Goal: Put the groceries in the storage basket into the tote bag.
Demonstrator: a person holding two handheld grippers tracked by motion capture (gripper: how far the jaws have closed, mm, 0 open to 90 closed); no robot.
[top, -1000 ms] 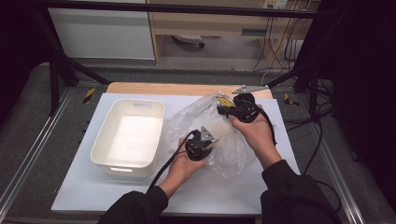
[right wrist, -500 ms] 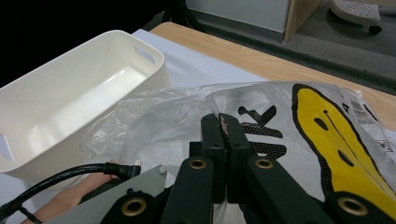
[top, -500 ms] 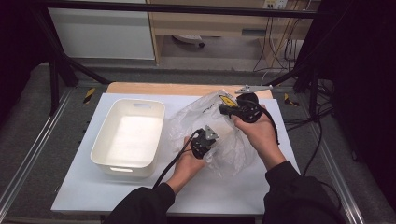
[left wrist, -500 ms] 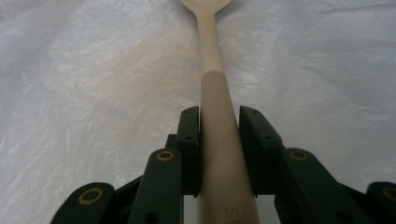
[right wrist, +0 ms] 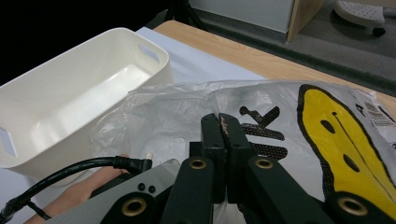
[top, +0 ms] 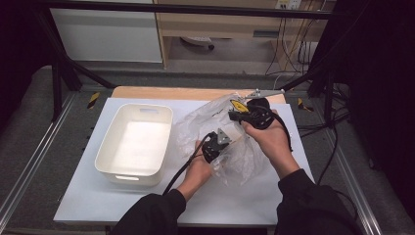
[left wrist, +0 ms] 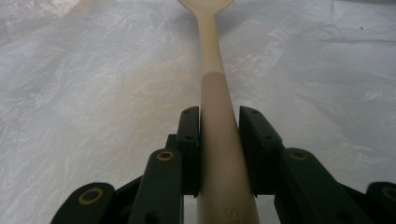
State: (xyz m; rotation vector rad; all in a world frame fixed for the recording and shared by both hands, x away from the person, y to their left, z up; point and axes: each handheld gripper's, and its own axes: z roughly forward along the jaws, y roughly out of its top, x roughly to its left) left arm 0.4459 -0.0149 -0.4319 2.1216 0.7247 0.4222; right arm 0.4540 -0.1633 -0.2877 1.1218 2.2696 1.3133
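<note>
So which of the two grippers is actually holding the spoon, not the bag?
The left gripper: its jaws clamp the wooden spoon handle inside the plastic bag. The right gripper pinches only the bag's film.

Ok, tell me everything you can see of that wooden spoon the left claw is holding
The wooden spoon is pale, smooth and light tan, with a long round handle that narrows past a faint step toward the bowl, which is cut off at the top of the left gripper view. Faint lettering marks the near end. It lies inside the clear plastic bag, pointing straight away from the left claw, whose two black jaws clamp the thick handle from both sides.
</note>
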